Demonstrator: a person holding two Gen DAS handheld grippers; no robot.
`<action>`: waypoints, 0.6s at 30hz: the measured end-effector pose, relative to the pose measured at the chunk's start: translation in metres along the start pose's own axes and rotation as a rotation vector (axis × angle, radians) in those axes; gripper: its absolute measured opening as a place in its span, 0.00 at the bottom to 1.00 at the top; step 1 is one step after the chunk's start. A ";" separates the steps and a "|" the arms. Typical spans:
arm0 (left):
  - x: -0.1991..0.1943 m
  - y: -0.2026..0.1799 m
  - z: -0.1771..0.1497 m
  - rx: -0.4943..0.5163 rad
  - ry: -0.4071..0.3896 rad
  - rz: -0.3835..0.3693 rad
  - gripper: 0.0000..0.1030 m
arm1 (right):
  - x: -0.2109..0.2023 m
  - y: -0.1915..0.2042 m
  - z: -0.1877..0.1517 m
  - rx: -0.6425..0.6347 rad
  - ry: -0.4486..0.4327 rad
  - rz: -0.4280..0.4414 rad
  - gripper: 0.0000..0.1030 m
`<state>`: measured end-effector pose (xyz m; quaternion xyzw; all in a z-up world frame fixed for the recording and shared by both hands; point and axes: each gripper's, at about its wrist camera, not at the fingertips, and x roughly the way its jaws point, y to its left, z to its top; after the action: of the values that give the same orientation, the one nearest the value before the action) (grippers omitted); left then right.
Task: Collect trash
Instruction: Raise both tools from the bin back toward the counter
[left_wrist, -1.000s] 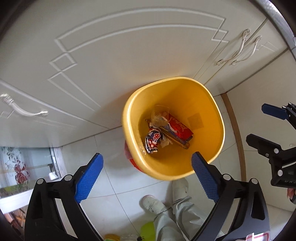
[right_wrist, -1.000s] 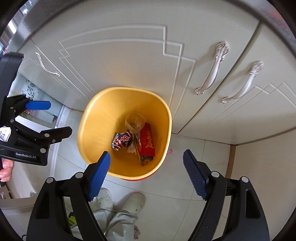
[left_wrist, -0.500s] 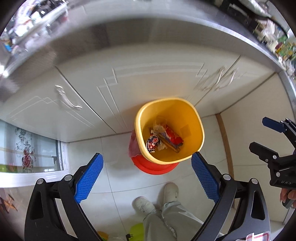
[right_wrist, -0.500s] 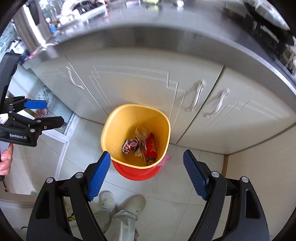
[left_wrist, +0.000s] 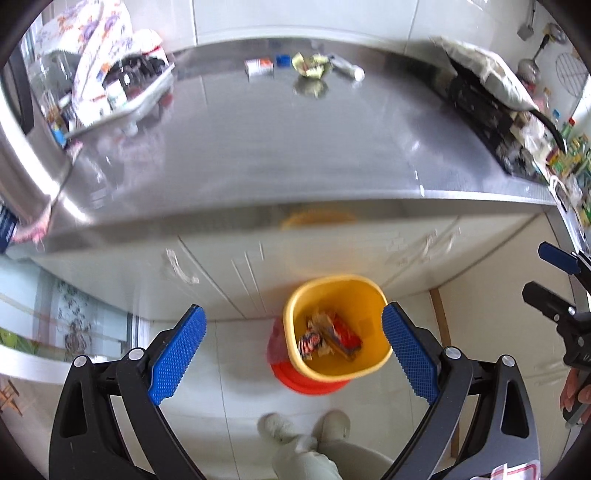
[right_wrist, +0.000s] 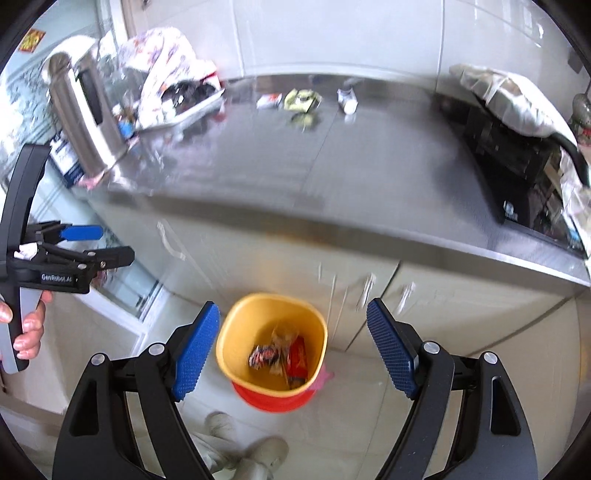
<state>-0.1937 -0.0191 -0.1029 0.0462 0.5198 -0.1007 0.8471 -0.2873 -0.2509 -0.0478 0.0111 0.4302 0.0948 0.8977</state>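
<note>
A yellow bin (left_wrist: 364, 363) (right_wrist: 231, 354) stands on the floor against the white cabinets, with several wrappers (left_wrist: 328, 338) (right_wrist: 280, 356) inside. My left gripper (left_wrist: 291, 354) hangs high above it, open and empty. My right gripper (right_wrist: 291, 349) is also open and empty, above the bin. On the steel counter (left_wrist: 258, 147) (right_wrist: 369, 166) at the back lie a small white-red box (left_wrist: 259, 67) (right_wrist: 269, 100), a crumpled yellow wrapper (left_wrist: 310, 62) (right_wrist: 301, 99) and a white tube-like piece (left_wrist: 347, 69) (right_wrist: 347, 99).
A cloth-covered tray (left_wrist: 110, 81) (right_wrist: 173, 88) and a steel kettle (right_wrist: 79, 110) stand at the counter's left. A black stove under a cloth (left_wrist: 491, 96) (right_wrist: 517, 129) fills the right. The person's shoes (left_wrist: 306, 424) are on the tiled floor below.
Both grippers rose and tilted up from just over the bin; the bin shrank in view and the counter top with its litter came into sight. Jaws stayed open.
</note>
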 end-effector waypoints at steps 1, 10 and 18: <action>-0.001 0.002 0.010 0.000 -0.010 0.002 0.93 | 0.002 -0.003 0.010 0.009 -0.010 -0.003 0.80; 0.029 0.032 0.089 0.005 -0.052 -0.008 0.93 | 0.037 -0.029 0.093 0.090 -0.074 -0.050 0.80; 0.068 0.064 0.170 -0.010 -0.053 -0.028 0.93 | 0.079 -0.037 0.151 0.159 -0.097 -0.091 0.80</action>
<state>-0.0018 0.0039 -0.0875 0.0320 0.4984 -0.1113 0.8592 -0.1155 -0.2640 -0.0176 0.0672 0.3923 0.0190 0.9172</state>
